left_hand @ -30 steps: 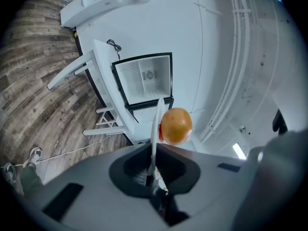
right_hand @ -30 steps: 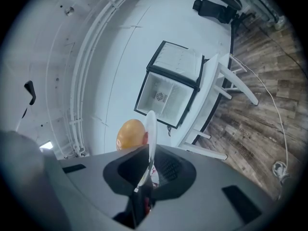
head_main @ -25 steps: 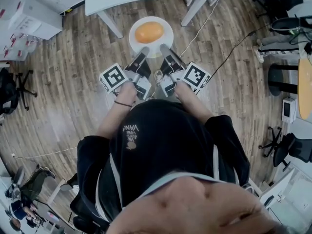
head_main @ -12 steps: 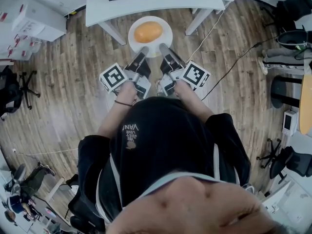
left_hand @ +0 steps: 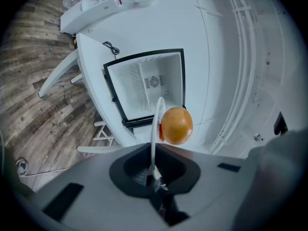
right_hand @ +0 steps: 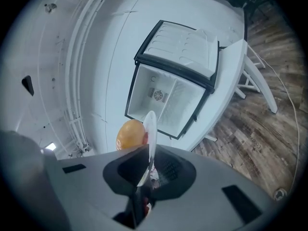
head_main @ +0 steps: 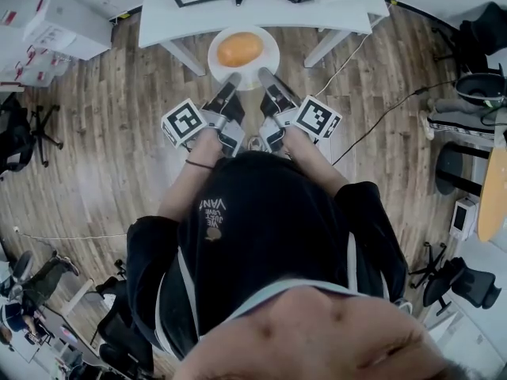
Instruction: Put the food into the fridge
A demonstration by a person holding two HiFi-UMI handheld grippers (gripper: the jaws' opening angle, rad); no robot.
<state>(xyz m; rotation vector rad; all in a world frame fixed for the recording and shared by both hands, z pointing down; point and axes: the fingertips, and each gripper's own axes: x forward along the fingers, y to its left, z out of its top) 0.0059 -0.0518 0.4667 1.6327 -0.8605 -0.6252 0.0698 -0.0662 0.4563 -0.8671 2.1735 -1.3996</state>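
The plate (head_main: 271, 54) has been carried nearer the fridge (right_hand: 166, 97), its rim now at the table (head_main: 261, 18) edge below it. The fridge door (right_hand: 183, 44) is seen standing open.

The plate is pinched by its near rim, the left hand-held gripper (head_main: 232, 80) and right hand-held gripper (head_main: 265, 75) each nearly closed on it. The round orange food (head_main: 240, 48) is borne on it, short of the fridge.

The plate is best kept level and both grips moved together, so nothing rolls.

Counted: one table, one fridge, two hand-held grippers, one plate, one food item.
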